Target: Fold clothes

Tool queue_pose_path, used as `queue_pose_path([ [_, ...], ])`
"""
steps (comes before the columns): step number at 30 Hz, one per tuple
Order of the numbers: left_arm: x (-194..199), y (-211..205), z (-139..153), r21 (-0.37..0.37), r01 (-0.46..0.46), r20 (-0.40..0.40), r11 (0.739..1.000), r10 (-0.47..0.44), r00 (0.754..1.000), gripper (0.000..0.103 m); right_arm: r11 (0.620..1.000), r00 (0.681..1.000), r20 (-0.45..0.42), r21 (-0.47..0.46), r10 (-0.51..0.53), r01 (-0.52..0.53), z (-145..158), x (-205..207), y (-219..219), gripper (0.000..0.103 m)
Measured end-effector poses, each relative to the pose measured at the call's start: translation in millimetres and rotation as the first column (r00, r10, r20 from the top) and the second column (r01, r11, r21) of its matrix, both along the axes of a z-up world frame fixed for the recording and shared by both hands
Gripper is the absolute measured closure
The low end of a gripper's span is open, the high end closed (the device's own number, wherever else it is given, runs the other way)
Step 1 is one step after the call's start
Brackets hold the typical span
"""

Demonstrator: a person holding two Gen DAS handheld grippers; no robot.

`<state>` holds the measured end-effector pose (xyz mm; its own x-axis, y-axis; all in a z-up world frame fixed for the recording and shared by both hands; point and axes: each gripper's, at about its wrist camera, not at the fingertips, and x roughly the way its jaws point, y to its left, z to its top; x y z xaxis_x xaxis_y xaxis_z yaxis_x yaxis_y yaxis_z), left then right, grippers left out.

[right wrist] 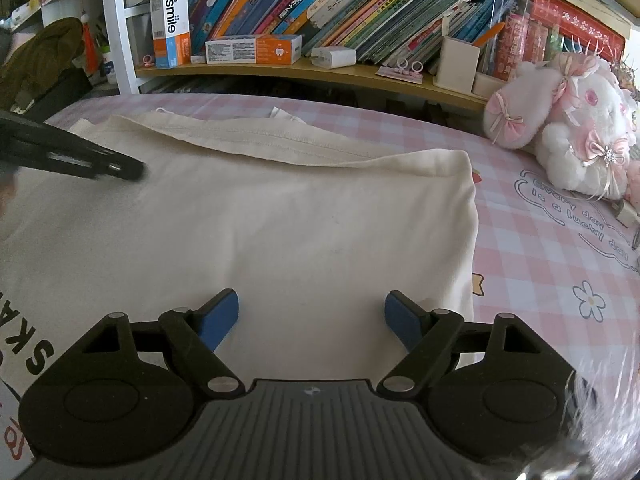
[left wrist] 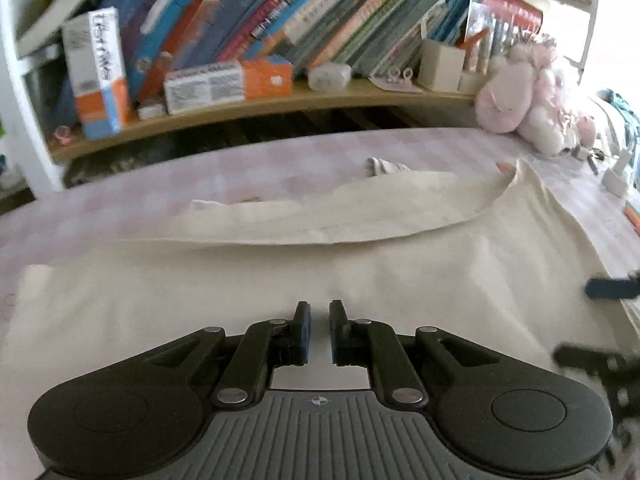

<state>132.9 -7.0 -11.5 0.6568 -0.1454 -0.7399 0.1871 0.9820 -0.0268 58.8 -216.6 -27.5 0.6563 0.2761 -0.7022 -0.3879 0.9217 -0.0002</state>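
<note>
1. Left wrist view: looks along the left gripper (left wrist: pixel 319 312), poised over the shirt (left wrist: pixel 200 280) with only a narrow gap between the pads and no cloth in it.
2. Right wrist view: looks along the right gripper (right wrist: pixel 312 300), spread wide above the shirt's near right part and gripping nothing.
3. Lies cream and flat across the middle of the bed (right wrist: pixel 540 240), reaching close to the far edge, with the far strip already turned back over the body and its hem (right wrist: pixel 280 140) showing; runs out of sight at the near and left sides.
4. Seems mid-fold: one flap laid, more folds due, neither tool on cloth.
5. Probably calls next for widening the left, lowering both onto an edge or corner, pinching, then carrying it across.
6. Offers a straight, doubled right edge, well inside the bed's right side, with bare sheet beyond for landing a fold.
7. Leaves less room at the far right corner, taken by a plush toy (right wrist: pixel 560 120), and at the far edge, with a shelf (right wrist: pixel 320 72) just beyond; best to keep lifts low and inward.
</note>
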Motion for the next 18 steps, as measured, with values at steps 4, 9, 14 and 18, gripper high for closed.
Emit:
queue_pose_path([
  [4, 36.7, -5.7, 0.9, -0.048, -0.061, 0.002, 0.997, 0.061, 0.998, 0.09, 1.0, 1.0, 0.005, 0.0, -0.009, 0.009, -0.4, -1.3, 1.4, 0.023],
  [9, 82.5, 10.1, 16.2, -0.142, -0.216, 0.019, 0.966, 0.221, 0.975, 0.09, 1.0, 1.0, 0.006, -0.002, -0.013, 0.013, -0.7, -1.2, 3.0, 0.023],
  [14, 75.0, 41.4, 29.3, -0.202, -0.296, 0.027, 0.934, 0.308, 0.951, 0.09, 1.0, 1.0, 0.017, 0.004, -0.014, 0.014, -1.4, -2.5, 2.4, 0.023],
  [18, 26.8, 42.7, 26.9, -0.112, -0.201, 0.037, 0.973, 0.206, 0.978, 0.09, 1.0, 1.0, 0.029, 0.013, -0.01, 0.009, -2.7, -4.1, 0.5, 0.022],
])
